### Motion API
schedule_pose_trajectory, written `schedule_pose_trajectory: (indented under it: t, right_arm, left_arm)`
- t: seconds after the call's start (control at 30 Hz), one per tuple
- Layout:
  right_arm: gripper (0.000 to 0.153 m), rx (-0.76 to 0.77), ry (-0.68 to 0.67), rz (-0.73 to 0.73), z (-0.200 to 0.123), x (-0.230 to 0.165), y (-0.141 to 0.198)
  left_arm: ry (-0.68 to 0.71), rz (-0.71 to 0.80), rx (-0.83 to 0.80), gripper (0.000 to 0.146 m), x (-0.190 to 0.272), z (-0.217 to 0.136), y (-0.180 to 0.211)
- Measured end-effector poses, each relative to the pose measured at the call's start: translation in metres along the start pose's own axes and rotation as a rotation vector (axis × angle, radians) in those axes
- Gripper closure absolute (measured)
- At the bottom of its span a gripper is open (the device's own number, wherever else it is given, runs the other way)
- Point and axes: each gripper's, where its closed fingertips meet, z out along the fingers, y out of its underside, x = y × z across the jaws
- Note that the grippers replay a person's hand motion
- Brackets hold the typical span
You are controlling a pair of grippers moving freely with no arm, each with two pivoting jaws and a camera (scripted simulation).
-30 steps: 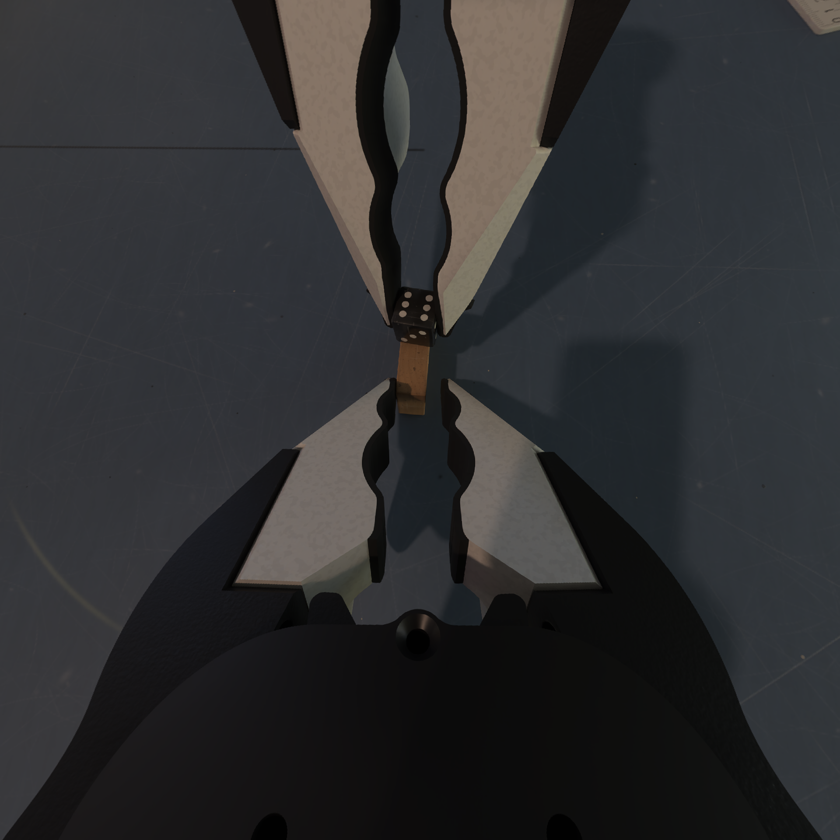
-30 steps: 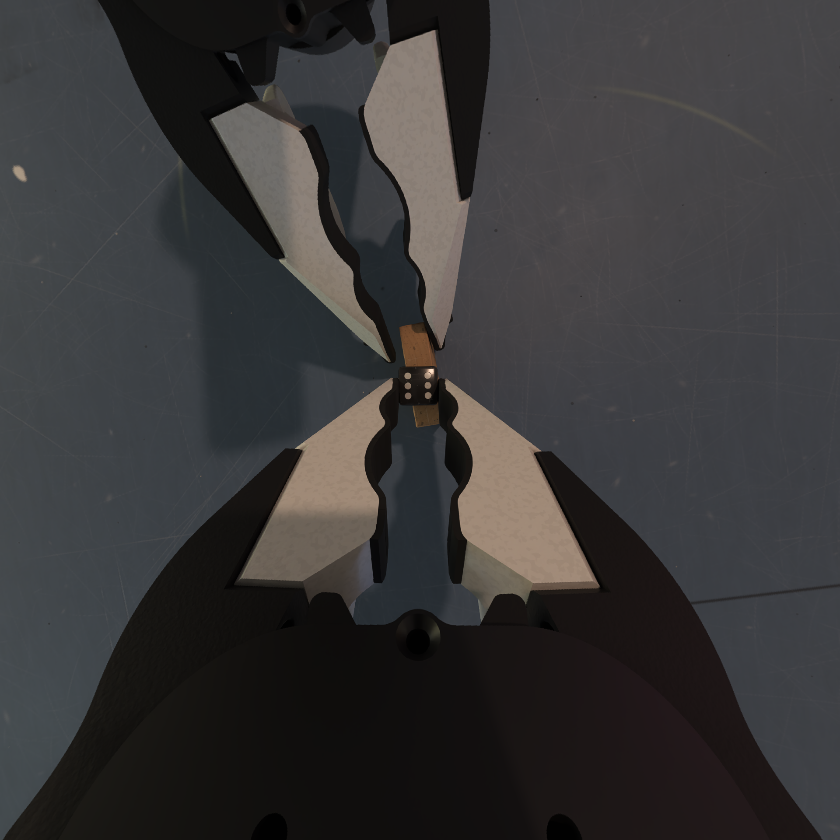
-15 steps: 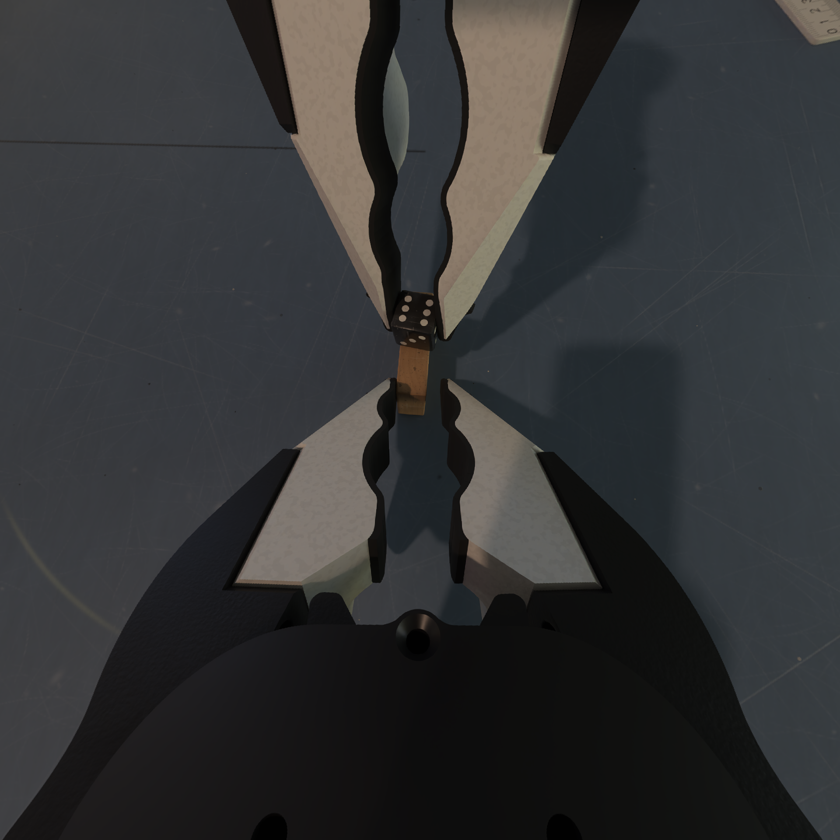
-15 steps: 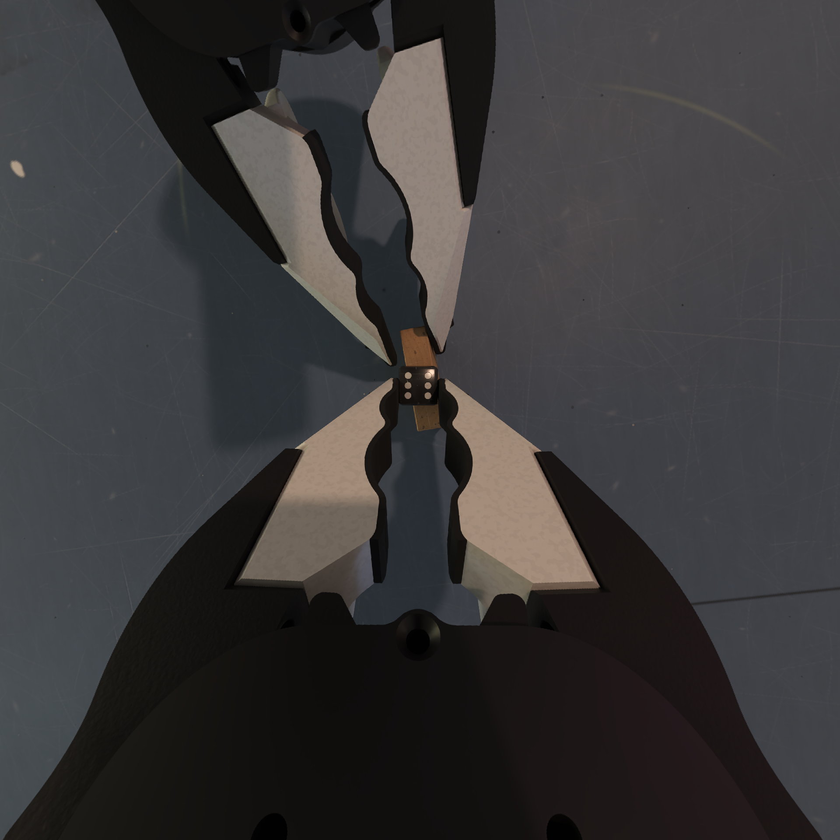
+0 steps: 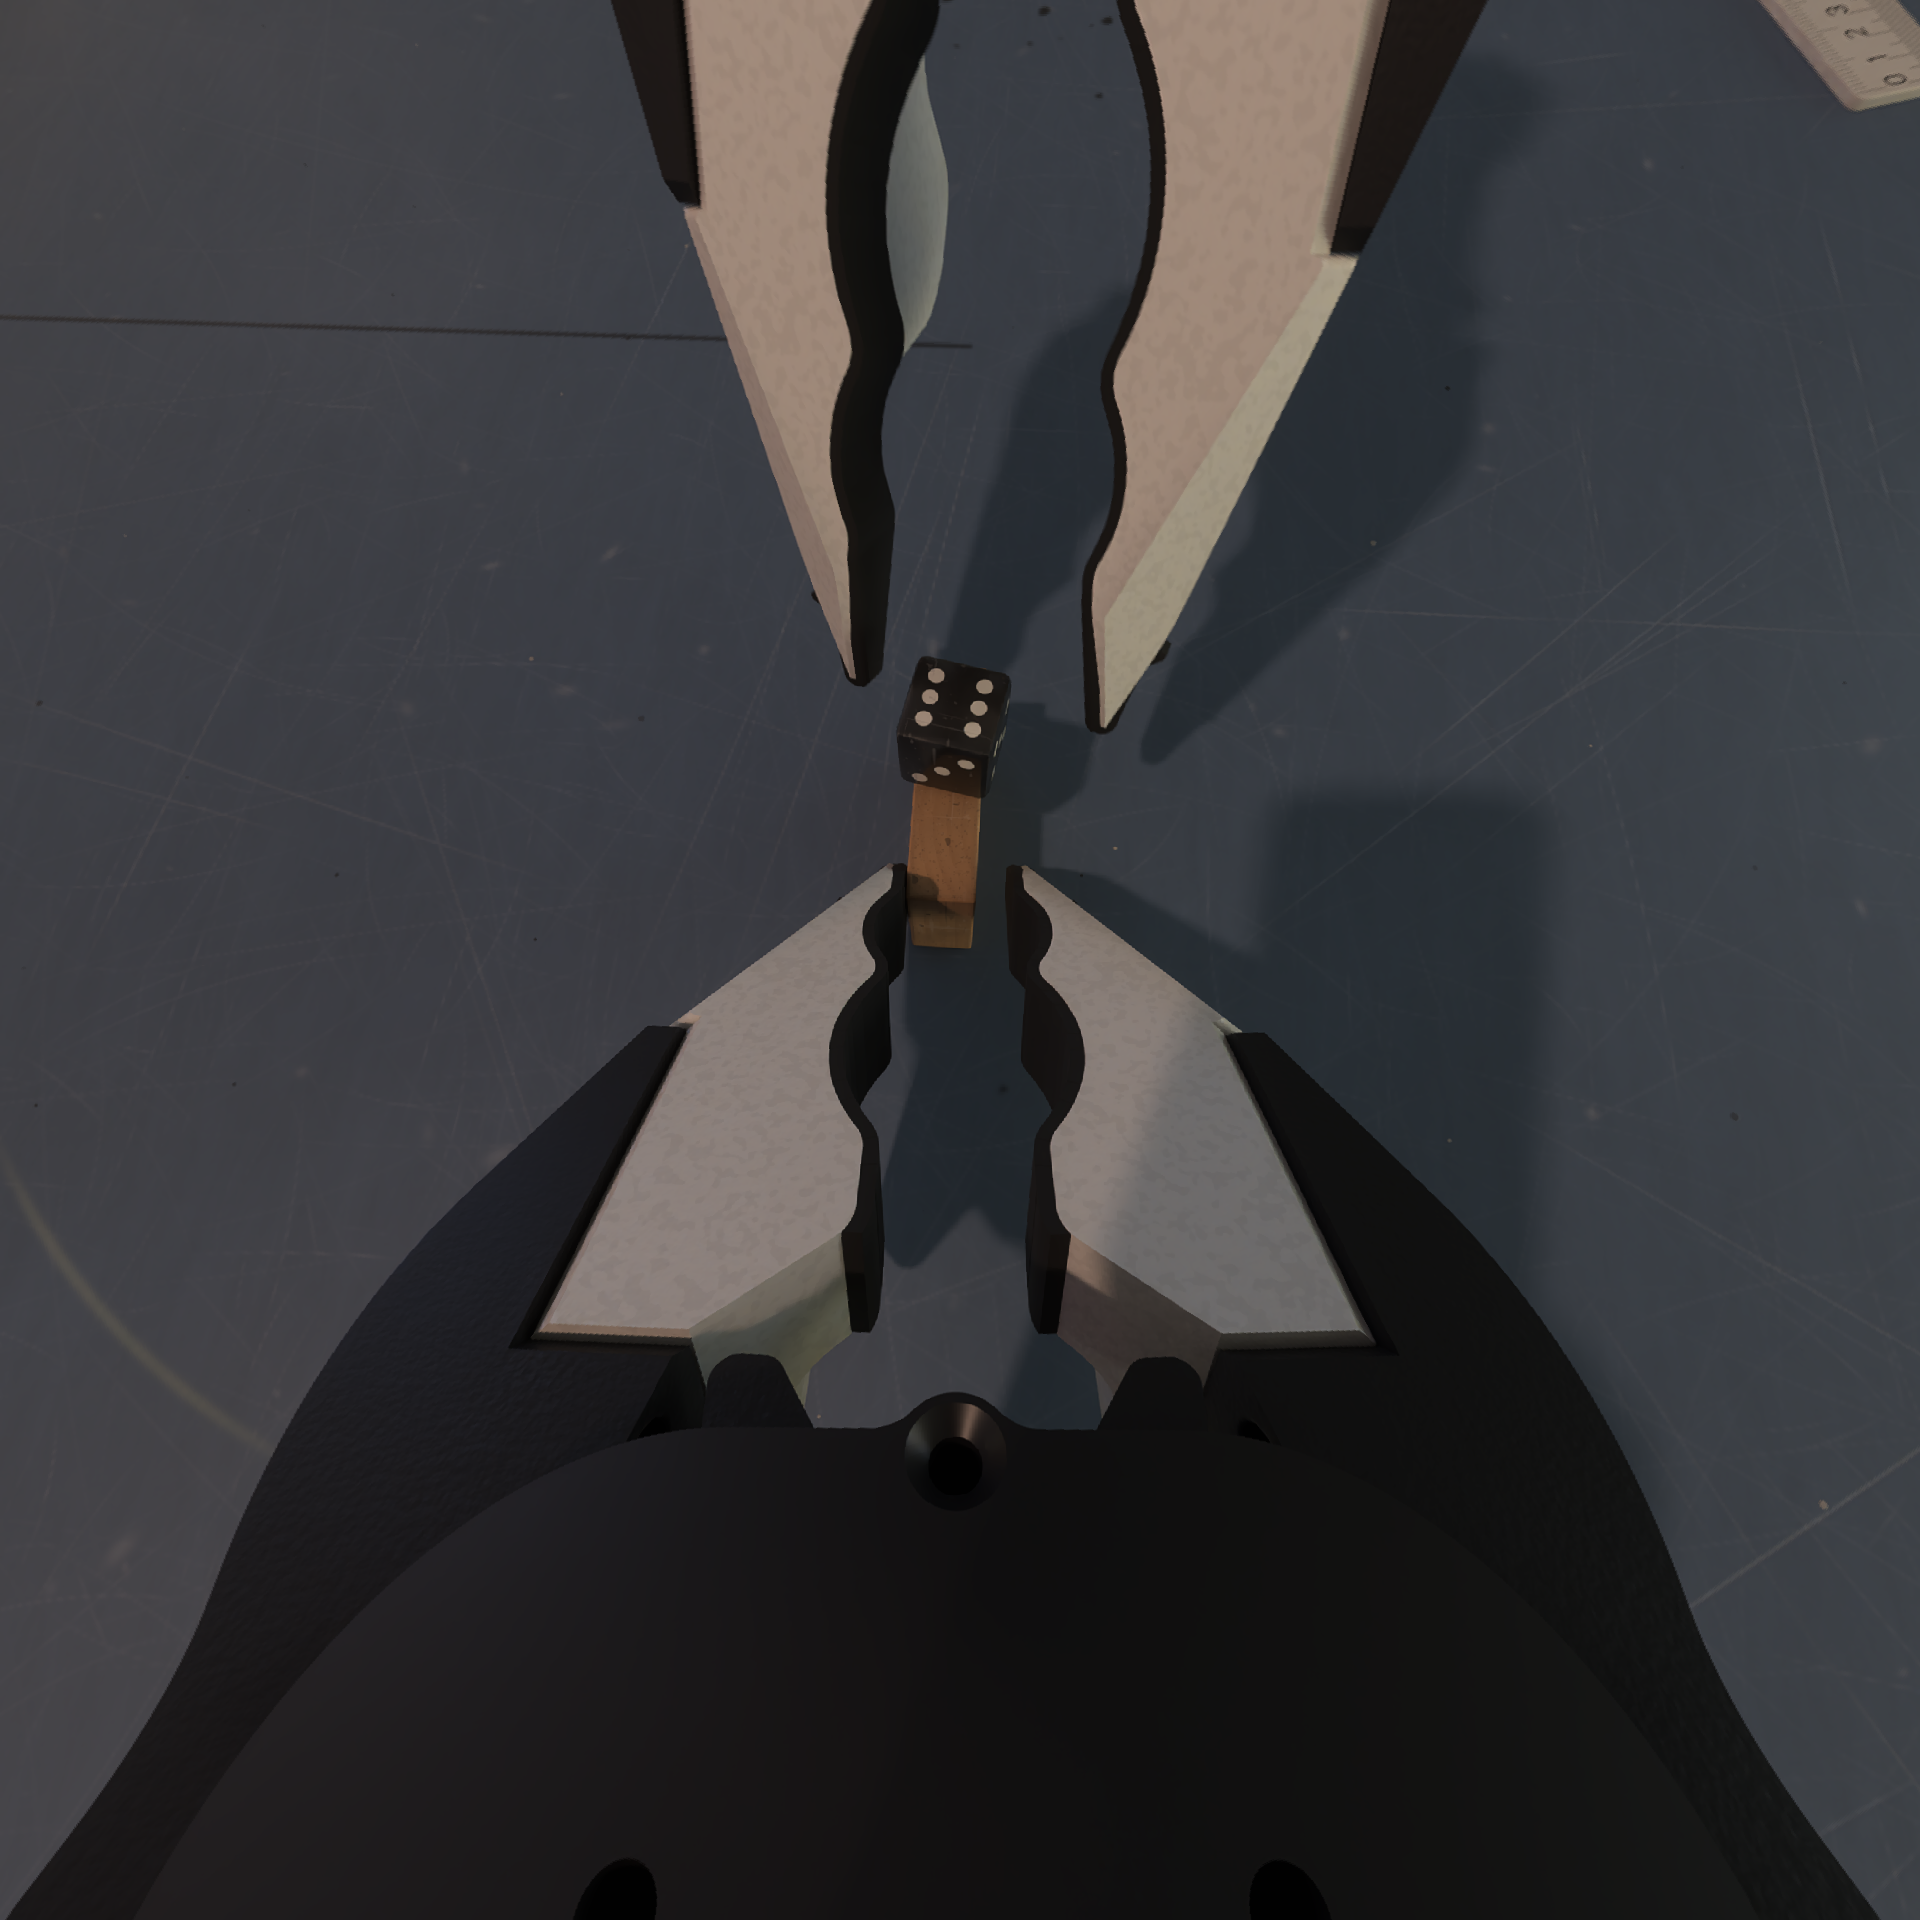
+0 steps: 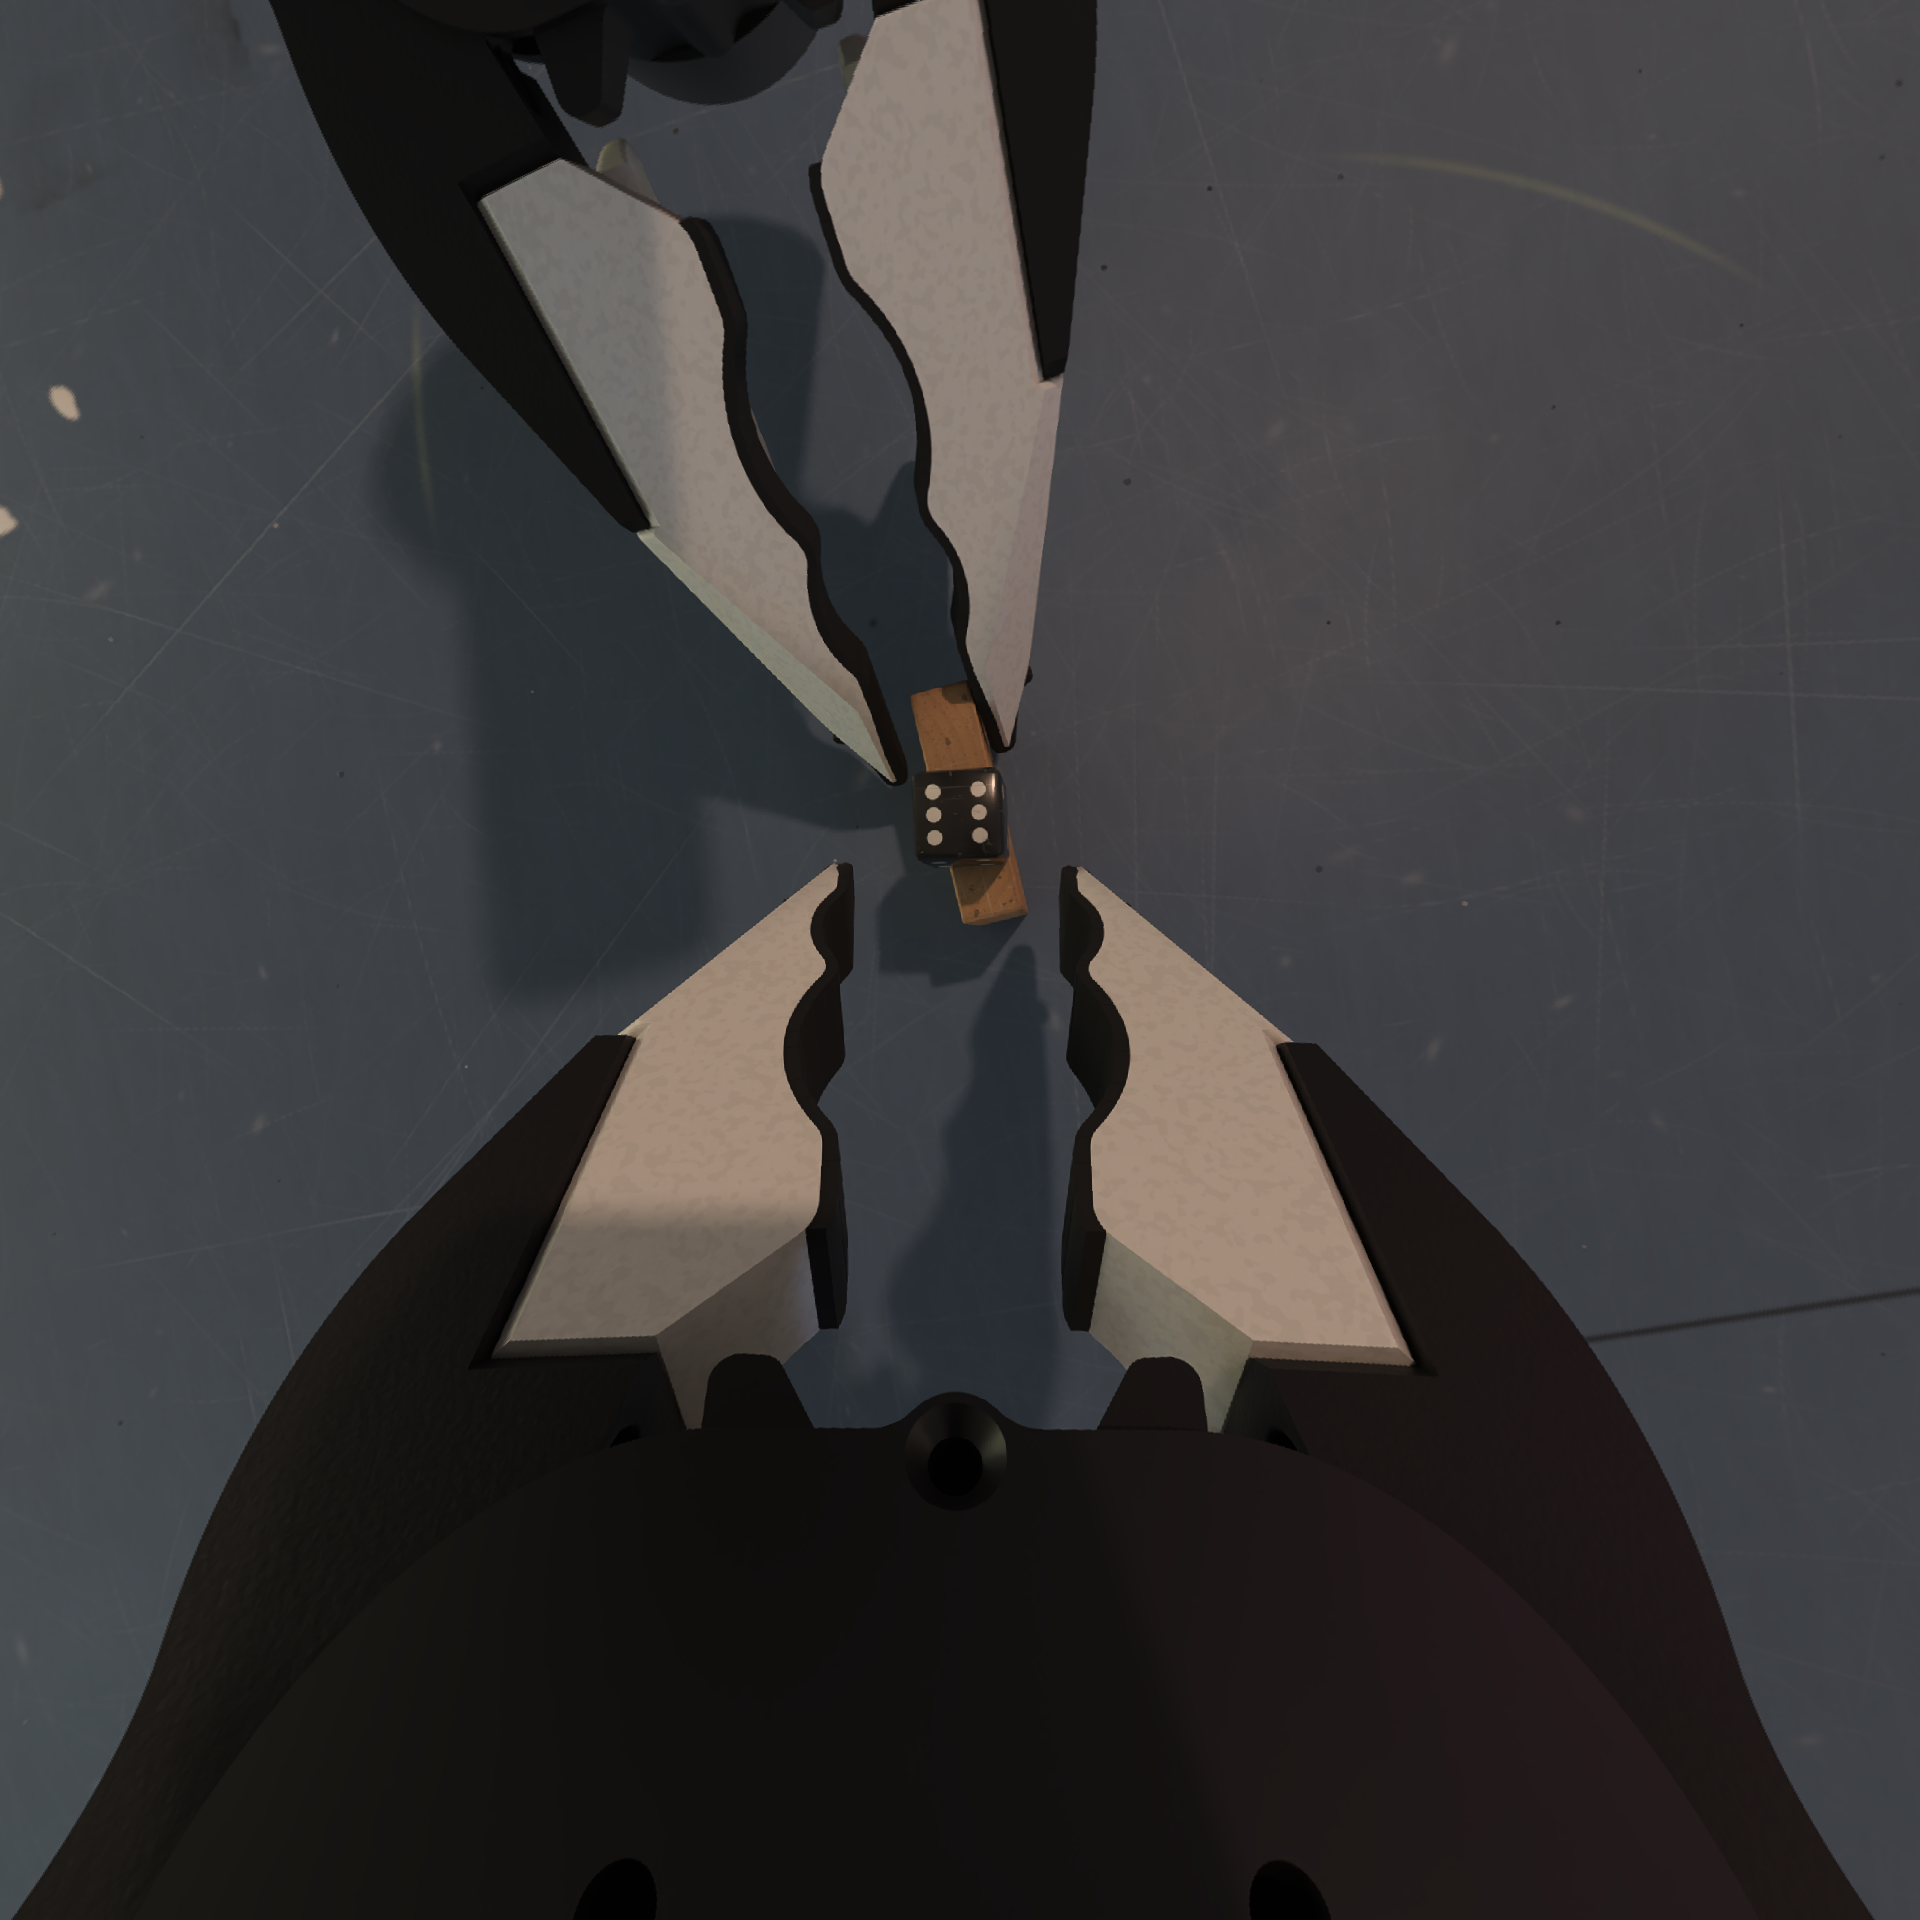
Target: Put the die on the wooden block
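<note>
While small black white-pipped die (image 6: 958,831) sits atop narrow tan wooden block (image 5: 943,871), right gripper (image 6: 956,881) spread, empty, just beside die; left gripper (image 5: 957,881) nips block's far end; retreat line: straight back.

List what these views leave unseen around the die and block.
Top of the wooden block: the die covers it in both views.
Grip of the left gripper on the block: its tips overlap it, contact unclear.
Ruler: cut off by the left wrist view's top-right corner.
</note>
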Motion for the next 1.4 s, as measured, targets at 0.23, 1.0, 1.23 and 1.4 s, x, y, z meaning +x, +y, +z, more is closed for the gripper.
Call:
schedule_pose_trajectory:
  t: [0.23,1.0,1.23,1.4]
  right_arm:
    - [0.114,0.004,0.016,-0.016,0.005,-0.001,-0.003]
    - [0.136,-0.024,0.018,-0.056,0.005,0.0,-0.011]
    - [0.136,-0.036,0.023,-0.082,0.006,0.0,-0.01]
    - [0.136,-0.068,0.023,-0.106,0.006,0.0,-0.01]
  left_arm:
    - [-0.003,0.003,-0.001,0.128,0.0,0.0,0.0]
    - [-0.006,0.008,-0.003,0.127,0.001,0.0,0.0]
    - [-0.005,0.01,-0.001,0.127,0.001,0.0,0.0]
    - [-0.007,0.013,-0.004,0.127,0.001,0.0,0.0]
